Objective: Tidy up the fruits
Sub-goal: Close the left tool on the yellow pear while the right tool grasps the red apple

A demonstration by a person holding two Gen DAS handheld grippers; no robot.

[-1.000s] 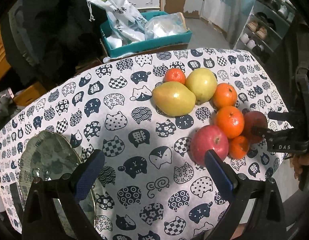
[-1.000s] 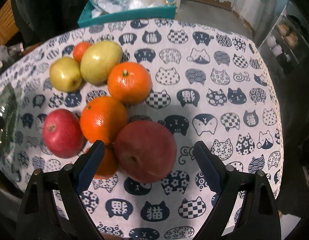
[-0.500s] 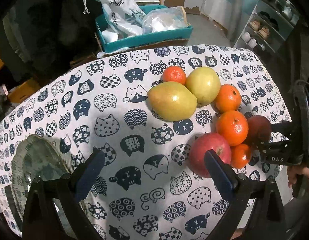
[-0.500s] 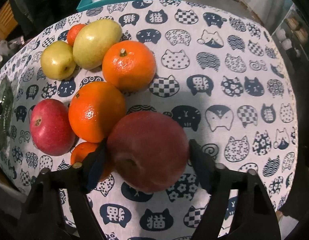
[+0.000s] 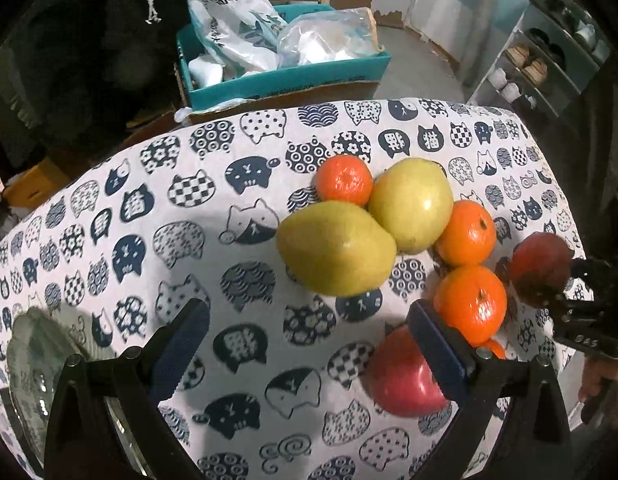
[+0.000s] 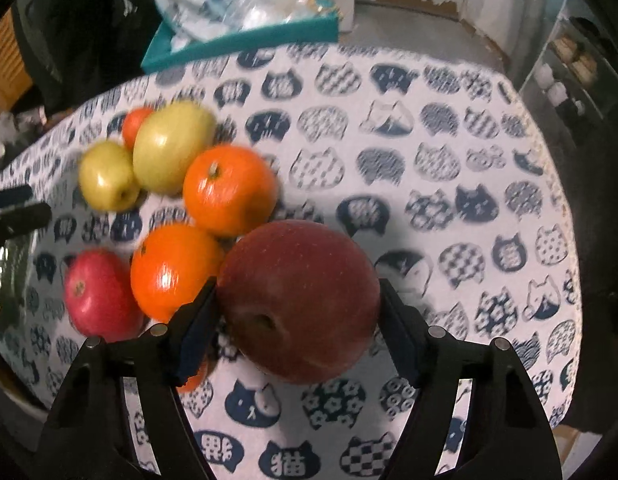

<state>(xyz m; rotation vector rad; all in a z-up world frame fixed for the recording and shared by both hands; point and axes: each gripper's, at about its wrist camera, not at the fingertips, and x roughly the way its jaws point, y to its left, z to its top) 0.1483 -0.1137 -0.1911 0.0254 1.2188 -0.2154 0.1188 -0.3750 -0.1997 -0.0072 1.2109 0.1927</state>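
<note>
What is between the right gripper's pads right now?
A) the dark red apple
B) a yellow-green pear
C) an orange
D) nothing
A: in the right wrist view the right gripper has both pads pressed against the sides of the dark red apple, its jaws having just closed in on it, while the oranges and pears lie off to the left on the cat-print tablecloth.

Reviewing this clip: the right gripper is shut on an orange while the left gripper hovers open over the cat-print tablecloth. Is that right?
Not quite. The right gripper is shut on the dark red apple, not an orange; the right wrist view shows it between the pads. The left gripper does hover open over the cat-print tablecloth.
</note>
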